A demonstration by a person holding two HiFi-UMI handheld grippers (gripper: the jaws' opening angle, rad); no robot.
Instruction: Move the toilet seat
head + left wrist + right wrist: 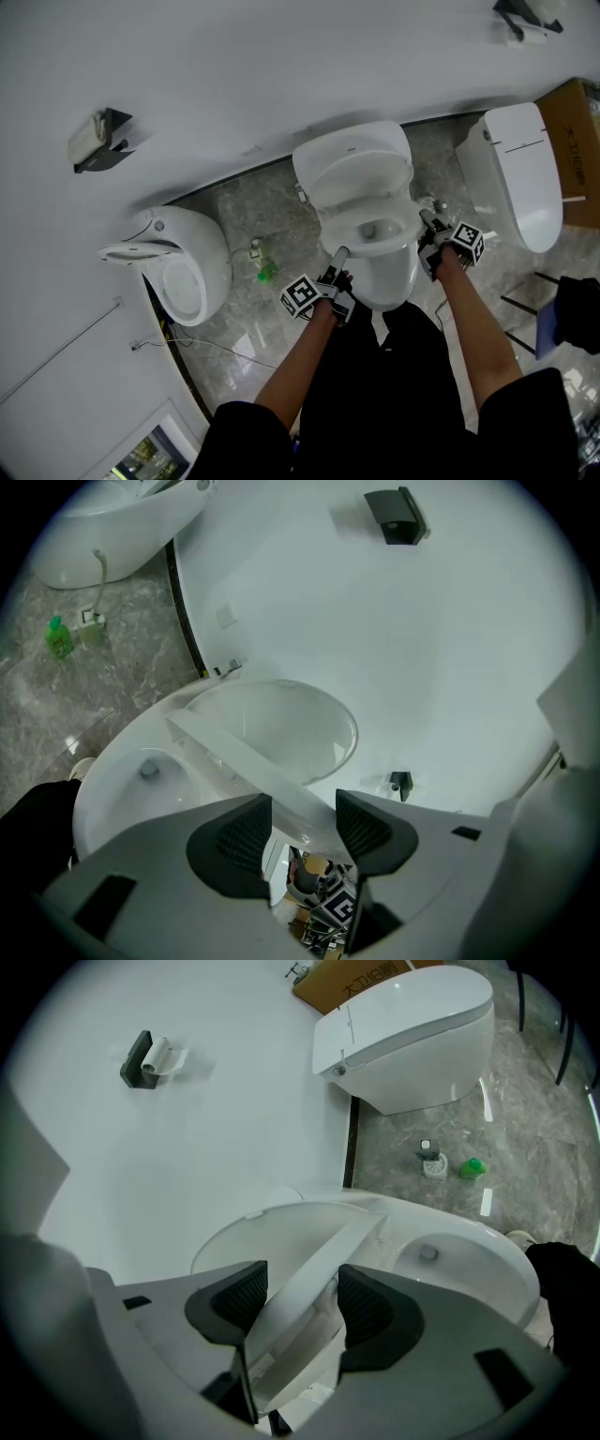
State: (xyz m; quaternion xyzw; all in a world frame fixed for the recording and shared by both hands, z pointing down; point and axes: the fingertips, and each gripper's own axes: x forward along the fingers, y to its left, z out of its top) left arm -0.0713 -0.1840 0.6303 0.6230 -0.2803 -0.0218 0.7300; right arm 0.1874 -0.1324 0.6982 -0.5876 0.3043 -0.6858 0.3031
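A white toilet stands against the curved wall with its lid up. The toilet seat is tilted partway up over the bowl, and in both gripper views its rim runs as a flat white strip toward the hinge. My left gripper is shut on the seat's left side; the rim fills the gap between the pads in the left gripper view. My right gripper is shut on the right side of the seat, the rim lying between its dark pads.
A second white toilet stands to the right, with a cardboard box behind it. Another white fixture hangs on the wall at left. A green bottle sits on the marble floor. A paper holder is on the wall.
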